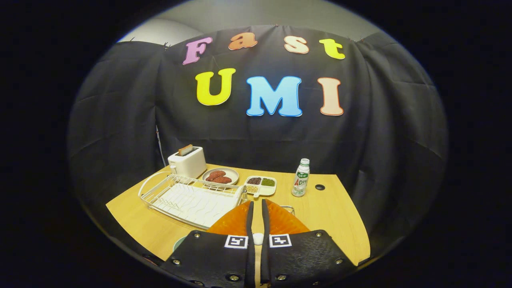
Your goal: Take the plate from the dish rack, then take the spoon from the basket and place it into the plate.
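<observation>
Wooden table carries white dish rack at 10 o'clock from the fingers. Gripper fingers clenched on the orange plate edge, held upright just ahead.

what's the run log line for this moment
phase: plate lifted | tool: shut on orange plate, held edge-on | dish rack: no plate in it | spoon: not yet taken
</observation>
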Motion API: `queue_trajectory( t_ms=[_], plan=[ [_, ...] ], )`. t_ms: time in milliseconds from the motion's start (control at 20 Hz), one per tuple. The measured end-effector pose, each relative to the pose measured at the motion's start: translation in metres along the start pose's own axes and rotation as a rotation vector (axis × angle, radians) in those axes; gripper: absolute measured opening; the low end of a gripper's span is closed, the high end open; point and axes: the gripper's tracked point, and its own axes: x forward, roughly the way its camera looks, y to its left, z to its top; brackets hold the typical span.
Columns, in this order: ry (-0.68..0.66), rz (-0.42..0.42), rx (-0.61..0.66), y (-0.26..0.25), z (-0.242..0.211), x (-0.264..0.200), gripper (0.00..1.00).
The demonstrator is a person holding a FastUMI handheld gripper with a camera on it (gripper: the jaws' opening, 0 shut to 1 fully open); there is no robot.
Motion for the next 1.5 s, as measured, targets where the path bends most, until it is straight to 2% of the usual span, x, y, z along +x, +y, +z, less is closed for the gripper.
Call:
queue_trajectory(
  t_ms=[200, 750, 1150, 1500],
  plan=[
    [0.07, 0.082, 0.011, 0.035, -0.02, 0.013, 0.05],
    [0.188, 0.18, -0.039, 0.102, -0.061, 0.039, 0.05],
    [0.214, 0.192, 0.009, 0.125, -0.069, 0.06, 0.06],
    [0.255, 0.168, -0.003, 0.133, -0.083, 0.078, 0.07]
  ],
)
